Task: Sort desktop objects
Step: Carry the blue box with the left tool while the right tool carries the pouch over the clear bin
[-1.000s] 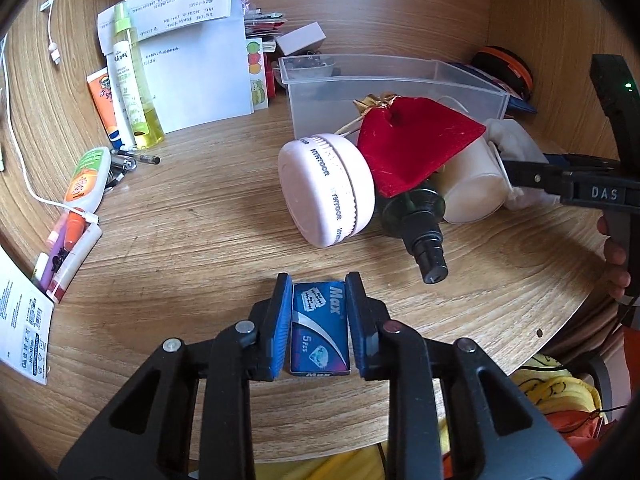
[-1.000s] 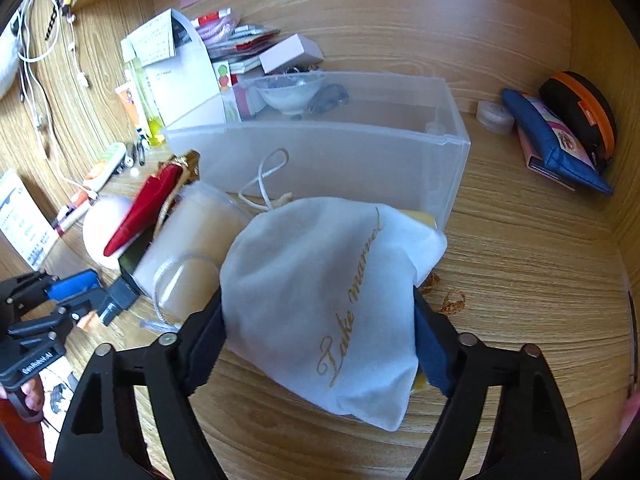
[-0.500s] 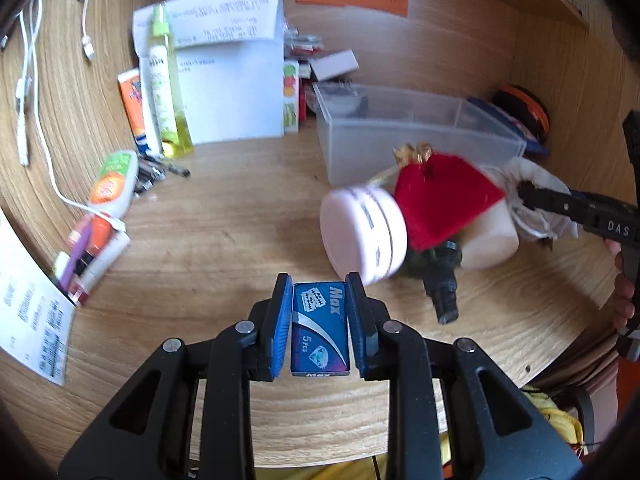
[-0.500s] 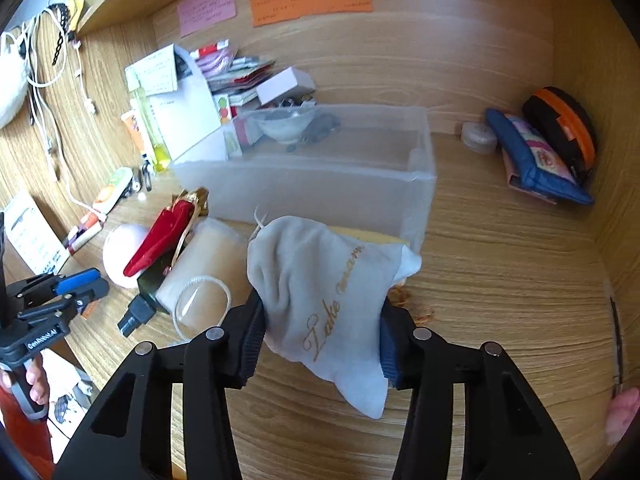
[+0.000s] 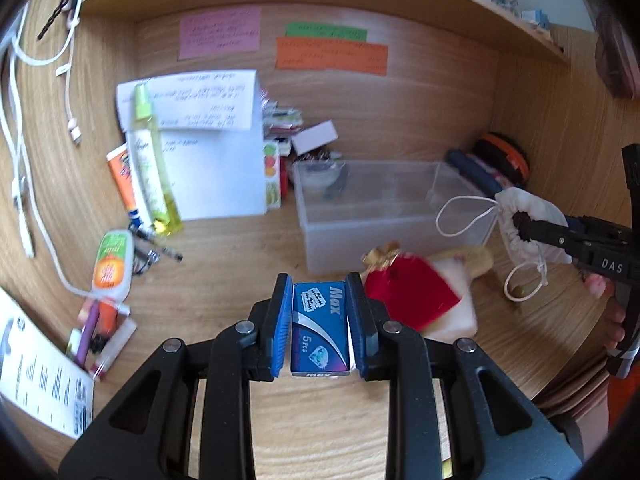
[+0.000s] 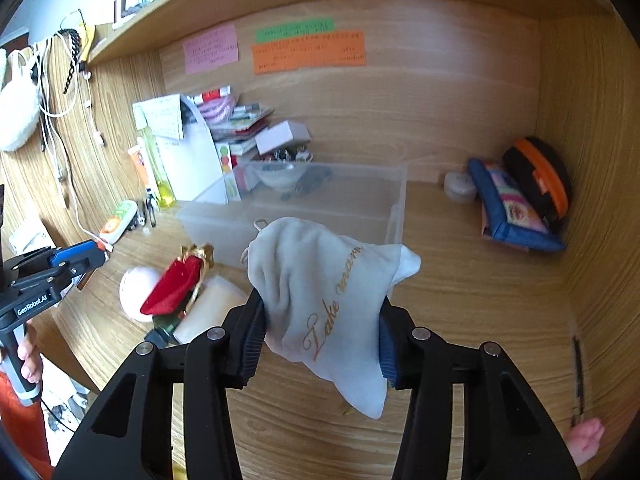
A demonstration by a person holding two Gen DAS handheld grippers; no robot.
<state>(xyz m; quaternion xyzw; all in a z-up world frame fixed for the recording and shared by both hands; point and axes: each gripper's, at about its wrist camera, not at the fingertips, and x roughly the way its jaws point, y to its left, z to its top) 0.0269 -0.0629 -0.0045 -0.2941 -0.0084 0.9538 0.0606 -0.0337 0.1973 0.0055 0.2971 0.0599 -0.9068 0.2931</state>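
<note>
Our left tongs (image 5: pixel 319 326) are clamped on a blue "Max" blade box (image 5: pixel 319 330), held above the desk w/ the red pouch (image 5: pixel 408 294) just ahead-right of the tips. Our right tongs (image 6: pixel 322 332) pinch a white drawstring bag (image 6: pixel 324 304) marked "Lake…" in gold, lifted clear of the desk; the clear plastic bin (image 6: pixel 340 210) sits directly ahead of them, the white round case (image 6: pixel 134 292) off to their left.
</note>
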